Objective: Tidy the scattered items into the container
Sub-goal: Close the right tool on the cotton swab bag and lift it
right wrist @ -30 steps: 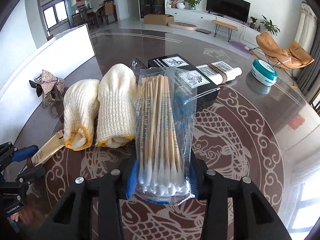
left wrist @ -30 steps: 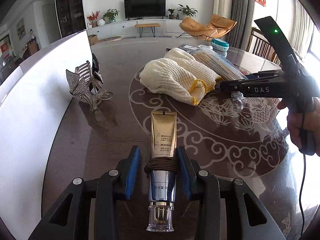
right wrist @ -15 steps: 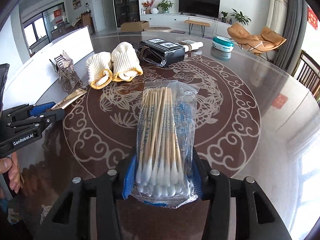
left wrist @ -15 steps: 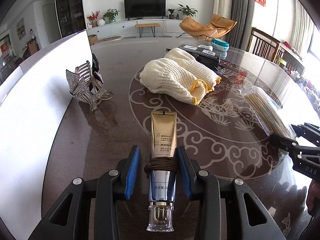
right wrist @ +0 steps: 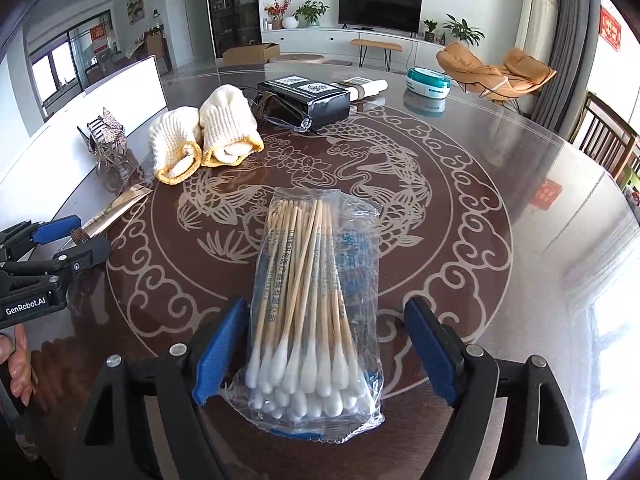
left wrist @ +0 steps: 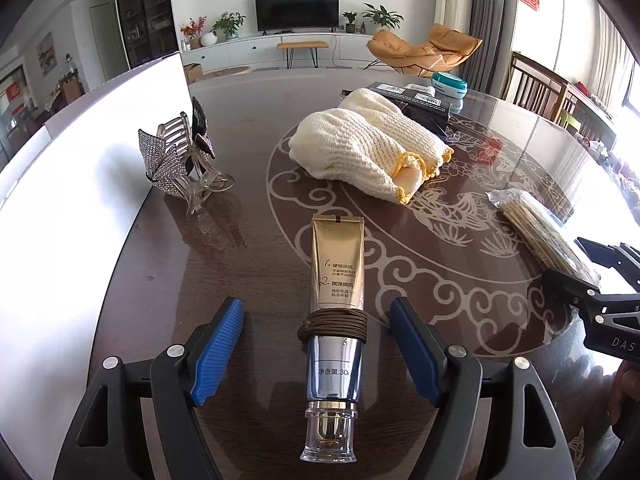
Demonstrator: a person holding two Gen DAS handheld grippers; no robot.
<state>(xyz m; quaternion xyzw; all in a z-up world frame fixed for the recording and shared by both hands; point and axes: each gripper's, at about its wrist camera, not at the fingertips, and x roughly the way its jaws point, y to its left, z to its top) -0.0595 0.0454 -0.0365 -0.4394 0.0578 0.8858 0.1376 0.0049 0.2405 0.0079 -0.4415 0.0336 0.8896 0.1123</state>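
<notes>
**Both grippers wide, two items waiting on the table**

Here we are at the dark patterned table (right wrist: 460,168), and both tools stand spread apart. The left gripper (left wrist: 316,344) straddles a gold cream tube (left wrist: 337,264) that lies flat on the wood, cap end toward the camera, a brown cord wound round its middle; there is clear daylight between each blue pad and the tube, so nothing is held. Over on the other side, the right gripper (right wrist: 326,344) brackets a clear bag of cotton swabs (right wrist: 310,312), also lying on the table, and again the pads stand off it on both sides.

Further back sit a pair of cream knit gloves (right wrist: 204,136), a black box (right wrist: 308,96) and a sparkly hair clip (left wrist: 176,164) near the white panel (left wrist: 80,152) along the left edge. Is that panel the container's wall? Cannot say from here; its inside is not in view.

My read: this is an early pick-up step, each tool lined up on its item. The next move calls for closing squarely, on the tube's firmer neck and across the swab bundle, since that slick bag could slide, then carrying both to the container.
</notes>
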